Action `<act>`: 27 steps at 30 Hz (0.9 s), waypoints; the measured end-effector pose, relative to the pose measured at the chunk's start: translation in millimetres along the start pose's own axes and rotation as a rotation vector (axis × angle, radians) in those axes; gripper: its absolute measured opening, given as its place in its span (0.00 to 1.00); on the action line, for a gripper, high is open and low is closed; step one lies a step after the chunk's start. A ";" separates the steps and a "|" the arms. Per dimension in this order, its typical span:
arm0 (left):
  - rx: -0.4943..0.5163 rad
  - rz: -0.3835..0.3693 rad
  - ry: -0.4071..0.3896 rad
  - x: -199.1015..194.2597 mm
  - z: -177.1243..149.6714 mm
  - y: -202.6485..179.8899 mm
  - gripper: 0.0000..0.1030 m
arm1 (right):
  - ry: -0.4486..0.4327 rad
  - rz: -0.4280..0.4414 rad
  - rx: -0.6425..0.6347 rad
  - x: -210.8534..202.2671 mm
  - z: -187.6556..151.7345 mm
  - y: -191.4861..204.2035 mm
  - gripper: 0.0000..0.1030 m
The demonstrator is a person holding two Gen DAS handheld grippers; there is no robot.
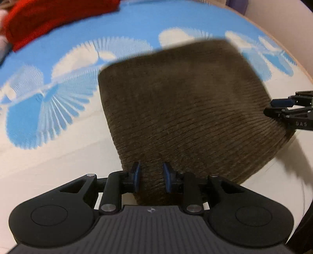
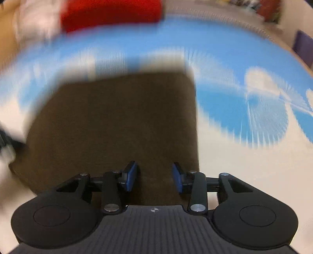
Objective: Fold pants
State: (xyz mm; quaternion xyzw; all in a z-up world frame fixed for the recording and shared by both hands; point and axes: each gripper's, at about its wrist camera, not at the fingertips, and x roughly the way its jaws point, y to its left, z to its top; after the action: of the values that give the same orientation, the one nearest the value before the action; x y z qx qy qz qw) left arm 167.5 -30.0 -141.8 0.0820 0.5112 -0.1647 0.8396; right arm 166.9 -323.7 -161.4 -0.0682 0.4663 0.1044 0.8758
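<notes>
Brown corduroy pants (image 1: 185,109) lie folded into a thick rectangle on a blue-and-white patterned sheet (image 1: 117,25). My left gripper (image 1: 151,178) sits at the near edge of the pants, its blue pads apart with the fabric edge between them. My right gripper (image 2: 154,178) is open over the near edge of the pants (image 2: 121,121), which are blurred in that view. The right gripper also shows in the left wrist view (image 1: 281,109) at the pants' right edge.
A red cloth (image 1: 49,17) lies at the far left of the sheet, also in the right wrist view (image 2: 109,13). A pale pink cloth (image 2: 35,19) lies beside it. The sheet's edge curves at the far right (image 1: 289,54).
</notes>
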 end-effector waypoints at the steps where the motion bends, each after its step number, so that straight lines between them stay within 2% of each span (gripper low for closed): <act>1: 0.000 -0.026 -0.041 -10.4 -1.3 -2.0 0.27 | -0.022 -0.005 0.000 -7.7 1.5 1.4 0.40; 3: 0.032 -0.073 -0.074 -16.5 -4.5 -6.4 0.28 | -0.056 0.039 0.037 -19.8 1.2 -3.1 0.40; 6: 0.131 0.006 0.030 7.2 -20.6 -15.7 0.33 | 0.044 -0.006 -0.009 -11.5 -16.2 0.8 0.41; 8: 0.146 0.059 0.010 -4.8 -20.9 -23.1 0.35 | 0.047 -0.031 -0.037 -19.4 -18.7 9.2 0.42; 9: 0.114 0.080 0.008 -15.9 -19.8 -24.3 0.36 | 0.058 -0.046 -0.030 -22.9 -19.4 10.3 0.42; 10: 0.085 0.081 0.008 -24.7 -19.6 -22.9 0.45 | 0.064 -0.064 -0.018 -28.7 -21.6 12.4 0.42; 11: 0.058 0.071 0.005 -36.0 -21.3 -21.8 0.60 | 0.067 -0.076 -0.014 -34.1 -25.2 14.9 0.42; 14: -0.013 0.115 -0.048 -73.9 -35.0 -24.1 0.79 | 0.083 -0.101 0.008 -54.8 -33.8 24.8 0.47; 16: -0.053 0.156 -0.120 -108.5 -46.7 -34.9 0.82 | 0.008 -0.096 0.063 -85.1 -39.8 33.1 0.49; 17: -0.070 0.167 -0.165 -124.7 -51.3 -40.6 0.82 | -0.086 -0.112 0.106 -104.4 -40.0 35.4 0.49; 18: -0.095 0.182 -0.219 -141.2 -59.7 -46.2 0.84 | -0.189 -0.126 0.152 -127.2 -43.8 39.7 0.56; 19: -0.131 0.193 -0.266 -154.8 -69.4 -51.7 0.85 | -0.286 -0.128 0.198 -147.9 -48.2 41.8 0.76; 20: -0.163 0.203 -0.299 -166.4 -78.5 -55.6 0.87 | -0.379 -0.125 0.244 -169.5 -55.5 44.9 0.87; 21: -0.202 0.217 -0.327 -173.7 -88.0 -60.0 0.88 | -0.431 -0.124 0.268 -182.3 -61.3 47.7 0.99; 23: -0.245 0.217 -0.341 -180.8 -108.0 -73.7 0.98 | -0.490 -0.118 0.280 -203.9 -76.7 55.5 0.99; 25: -0.235 0.168 -0.296 -181.3 -117.7 -87.5 0.99 | -0.500 -0.120 0.278 -216.0 -89.6 63.7 0.99; 27: -0.237 0.166 -0.288 -181.6 -122.2 -96.4 0.99 | -0.510 -0.115 0.294 -226.3 -97.6 68.4 0.99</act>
State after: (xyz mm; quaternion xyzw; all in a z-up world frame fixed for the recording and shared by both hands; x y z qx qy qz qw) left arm -45.7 -47.4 -34.8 0.0003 0.3931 -0.0435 0.9185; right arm -51.3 -305.5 -29.1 0.0614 0.2367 -0.0002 0.9696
